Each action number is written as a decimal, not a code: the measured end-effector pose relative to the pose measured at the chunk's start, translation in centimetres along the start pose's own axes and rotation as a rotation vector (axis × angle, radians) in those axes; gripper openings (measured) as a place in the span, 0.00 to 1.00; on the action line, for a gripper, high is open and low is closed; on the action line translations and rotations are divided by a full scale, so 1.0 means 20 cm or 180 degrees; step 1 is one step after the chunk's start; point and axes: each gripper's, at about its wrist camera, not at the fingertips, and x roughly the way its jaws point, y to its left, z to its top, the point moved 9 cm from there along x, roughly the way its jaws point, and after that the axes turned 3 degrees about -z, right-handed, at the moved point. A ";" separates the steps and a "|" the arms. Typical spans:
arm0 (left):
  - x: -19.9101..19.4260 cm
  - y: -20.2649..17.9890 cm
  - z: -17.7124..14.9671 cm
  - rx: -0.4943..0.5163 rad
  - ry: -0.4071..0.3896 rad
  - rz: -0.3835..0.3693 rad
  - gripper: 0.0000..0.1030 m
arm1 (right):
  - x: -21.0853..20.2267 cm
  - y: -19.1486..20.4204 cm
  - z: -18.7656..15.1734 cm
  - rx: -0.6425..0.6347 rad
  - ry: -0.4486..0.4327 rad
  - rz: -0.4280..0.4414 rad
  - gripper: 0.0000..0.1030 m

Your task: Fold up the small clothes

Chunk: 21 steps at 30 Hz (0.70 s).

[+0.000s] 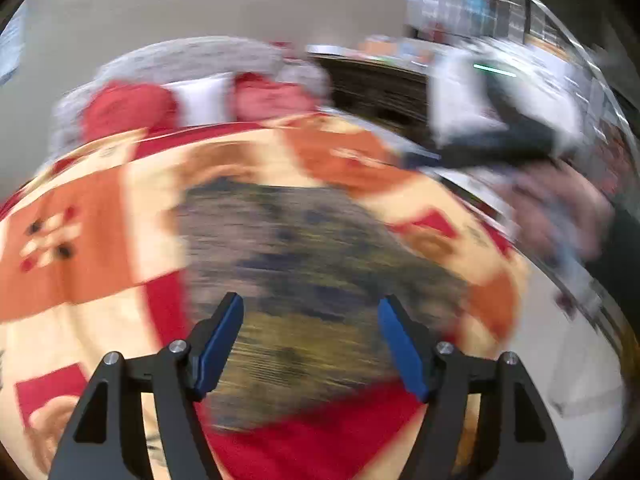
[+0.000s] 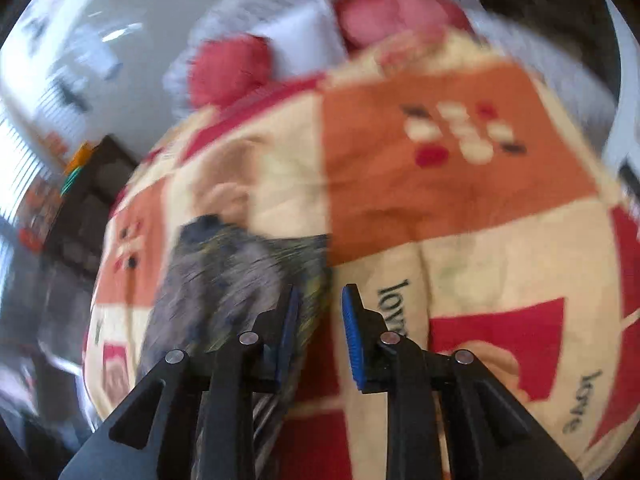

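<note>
- We count one dark mottled garment, lying on one patterned bedspread, two red pillows far.
- Our left gripper gapes wide above it, holding nothing.
- Our right gripper is partly open, the garment's edge beside its left finger; contact is blurred.

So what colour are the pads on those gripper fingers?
Blue pads, on black arms; clearest in the left wrist view.

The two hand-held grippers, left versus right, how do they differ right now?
The left hand-held gripper is spread wide; the right hand-held gripper shows a narrower gap. The left points at the middle of the dark patterned garment; the right sits at the garment's edge. Both are open, hold nothing, and have blue pads.
</note>
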 end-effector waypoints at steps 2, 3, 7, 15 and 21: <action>0.06 0.12 0.02 -0.0305 0.0028 -0.0046 0.71 | -0.10 0.19 -0.09 -0.0294 -0.0226 0.0021 0.30; 0.11 0.17 0.03 -0.0424 0.0040 -0.0048 0.67 | -0.13 0.28 -0.15 -0.0448 -0.0292 0.0018 0.30; 0.28 0.21 -0.12 -0.0605 0.0424 0.0008 0.38 | -0.06 0.54 -0.41 -0.0984 -0.0272 -0.0121 0.26; 0.30 0.19 -0.24 -0.0241 0.0237 0.0264 0.36 | 0.14 0.43 -0.77 -0.0778 -0.0322 -0.0501 0.12; 0.22 0.25 0.00 -0.0542 0.0210 0.0143 0.40 | 0.09 0.47 -0.67 -0.0665 0.0007 -0.0547 0.15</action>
